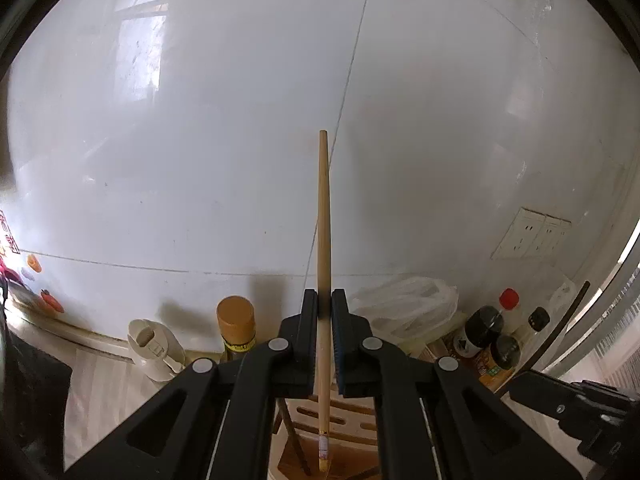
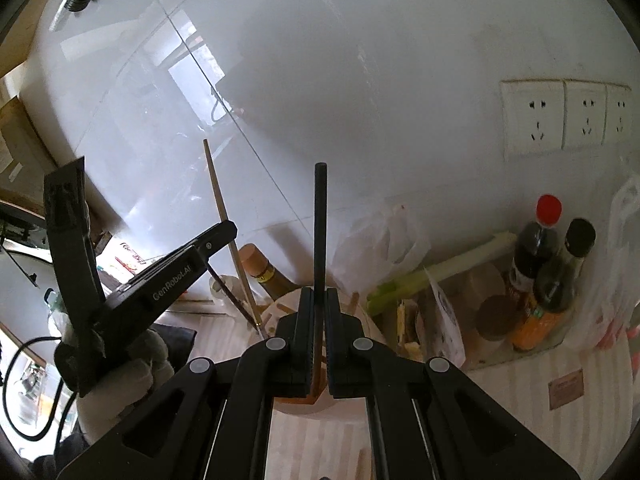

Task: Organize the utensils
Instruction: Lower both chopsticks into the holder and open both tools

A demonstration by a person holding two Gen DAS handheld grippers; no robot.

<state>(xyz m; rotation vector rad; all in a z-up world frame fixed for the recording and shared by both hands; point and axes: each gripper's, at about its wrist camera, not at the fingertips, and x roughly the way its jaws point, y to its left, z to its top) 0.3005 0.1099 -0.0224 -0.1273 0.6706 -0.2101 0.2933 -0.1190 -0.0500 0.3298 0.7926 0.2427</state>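
Note:
My left gripper (image 1: 325,300) is shut on a light wooden chopstick (image 1: 323,216) that stands upright, its lower tip over a slotted wooden utensil holder (image 1: 344,424). A dark chopstick (image 1: 294,440) leans in that holder. My right gripper (image 2: 315,300) is shut on a black chopstick (image 2: 320,224), also upright, above the holder (image 2: 298,396). In the right wrist view the left gripper (image 2: 224,232) shows at the left with the wooden chopstick (image 2: 224,216) in it.
A white tiled wall (image 1: 240,120) fills the background. Along it stand a brown-capped bottle (image 1: 236,326), a white container (image 1: 154,350), plastic bags (image 1: 408,304), sauce bottles (image 2: 536,248), leeks (image 2: 432,272) and wall sockets (image 2: 568,116).

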